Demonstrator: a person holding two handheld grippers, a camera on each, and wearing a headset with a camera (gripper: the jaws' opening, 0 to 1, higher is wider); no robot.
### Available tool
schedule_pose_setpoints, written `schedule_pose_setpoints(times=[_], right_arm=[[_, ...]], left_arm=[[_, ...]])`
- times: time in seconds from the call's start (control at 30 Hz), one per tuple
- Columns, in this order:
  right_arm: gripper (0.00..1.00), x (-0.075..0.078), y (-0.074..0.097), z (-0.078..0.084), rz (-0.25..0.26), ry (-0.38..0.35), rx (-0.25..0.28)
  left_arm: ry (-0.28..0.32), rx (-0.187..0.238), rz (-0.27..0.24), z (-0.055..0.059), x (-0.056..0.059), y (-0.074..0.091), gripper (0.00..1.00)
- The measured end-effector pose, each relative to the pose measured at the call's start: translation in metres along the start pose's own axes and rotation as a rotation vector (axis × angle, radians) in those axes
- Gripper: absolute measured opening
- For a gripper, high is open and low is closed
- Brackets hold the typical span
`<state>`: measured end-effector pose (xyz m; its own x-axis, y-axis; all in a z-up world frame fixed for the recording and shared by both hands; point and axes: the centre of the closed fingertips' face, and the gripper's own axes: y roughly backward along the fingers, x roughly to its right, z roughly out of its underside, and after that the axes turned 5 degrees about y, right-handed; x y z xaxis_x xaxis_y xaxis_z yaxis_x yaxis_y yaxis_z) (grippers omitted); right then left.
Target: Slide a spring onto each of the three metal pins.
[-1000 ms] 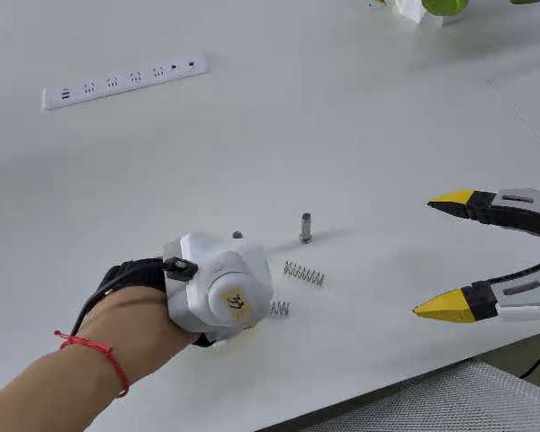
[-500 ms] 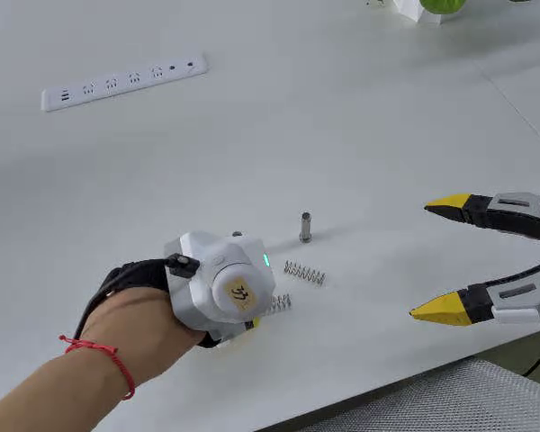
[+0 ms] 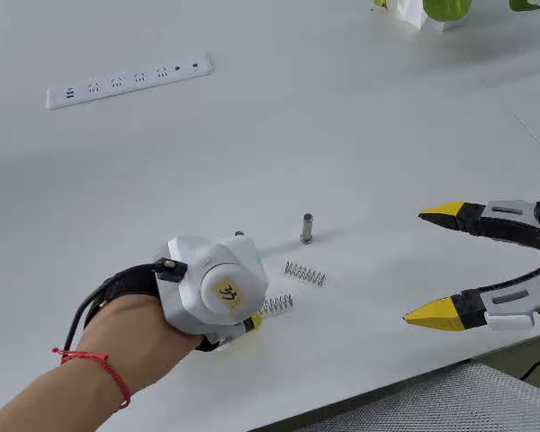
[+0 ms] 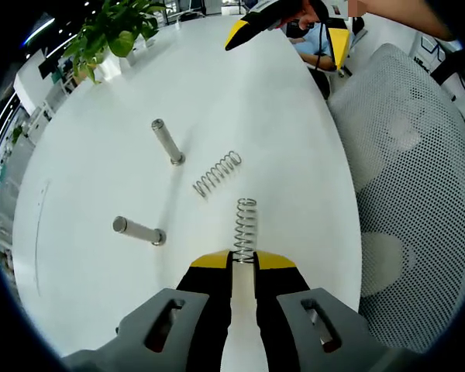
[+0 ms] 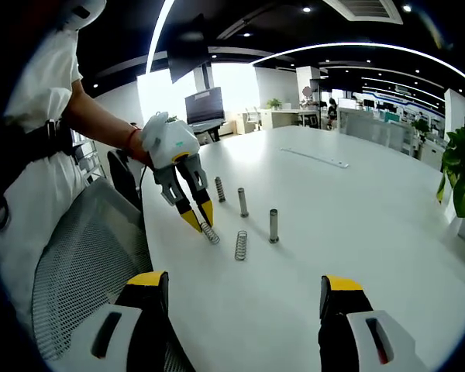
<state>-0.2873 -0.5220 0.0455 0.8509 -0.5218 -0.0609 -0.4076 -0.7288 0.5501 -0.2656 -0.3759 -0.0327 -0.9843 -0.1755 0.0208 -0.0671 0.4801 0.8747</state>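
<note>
A white table [image 3: 342,117] carries the work. A mesh chair [image 4: 407,155] sits at the table's edge, on the near side of the left gripper [image 4: 243,260]. A white power strip [image 3: 129,79] lies on the table far beyond the left gripper, well apart from it. The right gripper [image 3: 427,263] hangs well off to the left gripper's right, its jaws spread wide and holding nothing. The left gripper's jaws are closed on one end of a spring [image 4: 246,221], which sticks out ahead of the tips. Three metal pins [image 5: 273,225] stand upright just beyond the left gripper. A loose spring [image 4: 217,173] lies flat just ahead of the left gripper's tips, short of the pins.
</note>
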Motion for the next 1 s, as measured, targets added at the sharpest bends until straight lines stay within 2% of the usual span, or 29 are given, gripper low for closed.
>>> schedule_pose_setpoints(times=[0.17, 0.23, 0.37, 0.53, 0.6, 0.83, 1.0], right_arm=[[0.77, -0.005, -0.003, -0.009, -0.015, 0.005, 0.001], [0.74, -0.007, -0.004, -0.012, -0.017, 0.009, 0.000], [0.69, -0.015, -0.007, -0.030, -0.039, 0.005, 0.037], [0.59, -0.028, -0.016, -0.049, -0.071, 0.008, 0.045], [0.56, -0.034, -0.021, -0.058, -0.090, 0.015, 0.058], [0.41, -0.046, -0.037, -0.083, -0.124, 0.016, 0.077], [0.31, -0.052, -0.044, -0.107, -0.152, -0.008, 0.128]], left_arm=[[0.048, 0.072, 0.004, -0.009, 0.004, 0.012, 0.06], [0.056, 0.087, -0.002, -0.010, 0.004, 0.016, 0.06], [0.095, 0.159, -0.013, -0.017, 0.005, 0.028, 0.06], [0.146, 0.262, -0.020, -0.027, 0.007, 0.046, 0.06], [0.166, 0.287, -0.030, -0.029, 0.007, 0.052, 0.06], [0.186, 0.396, -0.049, -0.038, 0.012, 0.076, 0.06], [0.201, 0.478, -0.066, -0.043, 0.015, 0.095, 0.06]])
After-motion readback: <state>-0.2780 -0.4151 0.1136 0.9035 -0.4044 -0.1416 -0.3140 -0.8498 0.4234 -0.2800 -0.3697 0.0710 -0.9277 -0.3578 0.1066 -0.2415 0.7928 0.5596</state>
